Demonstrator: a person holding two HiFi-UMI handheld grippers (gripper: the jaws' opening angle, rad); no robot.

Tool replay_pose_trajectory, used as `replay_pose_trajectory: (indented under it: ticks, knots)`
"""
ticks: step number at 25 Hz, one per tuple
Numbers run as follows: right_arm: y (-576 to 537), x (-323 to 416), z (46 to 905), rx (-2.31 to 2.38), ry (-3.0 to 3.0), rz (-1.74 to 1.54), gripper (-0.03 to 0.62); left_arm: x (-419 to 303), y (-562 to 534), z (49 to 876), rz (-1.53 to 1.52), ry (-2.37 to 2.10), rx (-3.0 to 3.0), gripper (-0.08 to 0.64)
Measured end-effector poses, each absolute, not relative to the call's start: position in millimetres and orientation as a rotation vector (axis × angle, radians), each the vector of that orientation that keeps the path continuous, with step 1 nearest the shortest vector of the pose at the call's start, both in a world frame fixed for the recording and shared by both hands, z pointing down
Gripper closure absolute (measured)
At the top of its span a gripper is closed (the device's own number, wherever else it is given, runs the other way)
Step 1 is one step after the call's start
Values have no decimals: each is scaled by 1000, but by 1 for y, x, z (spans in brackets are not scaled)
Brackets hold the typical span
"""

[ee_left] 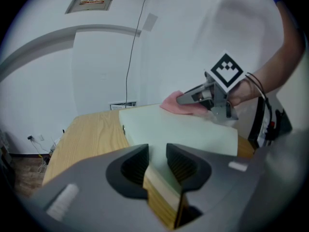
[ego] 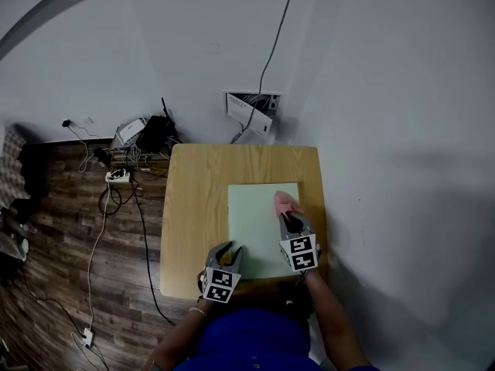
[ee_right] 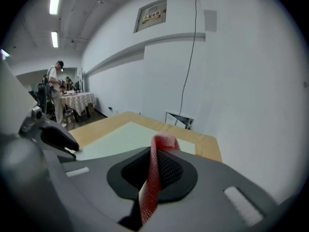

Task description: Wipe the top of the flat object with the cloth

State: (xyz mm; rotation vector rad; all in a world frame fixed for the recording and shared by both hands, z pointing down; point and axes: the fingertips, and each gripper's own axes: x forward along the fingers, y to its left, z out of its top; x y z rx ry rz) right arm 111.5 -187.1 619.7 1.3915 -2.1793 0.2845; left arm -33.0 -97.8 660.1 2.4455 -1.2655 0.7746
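A pale green flat board (ego: 254, 226) lies on the right part of a wooden table (ego: 193, 207). My right gripper (ego: 291, 221) is over the board's right side, shut on a pink mesh cloth (ego: 285, 202) that sticks out ahead of its jaws. In the right gripper view the cloth (ee_right: 161, 141) runs as a folded strip between the pads. The left gripper view shows that gripper (ee_left: 186, 99) and the cloth (ee_left: 170, 103) just above the board (ee_left: 174, 127). My left gripper (ego: 230, 248) sits at the board's near left corner, its jaws closed on the board's edge (ee_left: 161, 197).
Cables, a power strip (ego: 117, 176) and dark boxes lie on the wood floor left of the table. A wall box (ego: 251, 113) with a hanging cable sits behind the table's far edge. A white wall runs close along the right. A person (ee_right: 55, 88) stands far off.
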Motion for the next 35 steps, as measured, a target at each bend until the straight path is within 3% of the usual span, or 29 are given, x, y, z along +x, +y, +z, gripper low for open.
replay_pose_trajectory:
  ticks: [6,14,35]
  knots:
    - [-160,43,587,1078,-2446,239,577,-33,-99,660,772,-1268,2447,445]
    - [-131,-15,606,768,-2435,143,577,-32,-98,658,775,-1267,2448,445]
    - [-117,-39,653,593,-2323,200,578,-33,-96,660,796,-1258,2467,443]
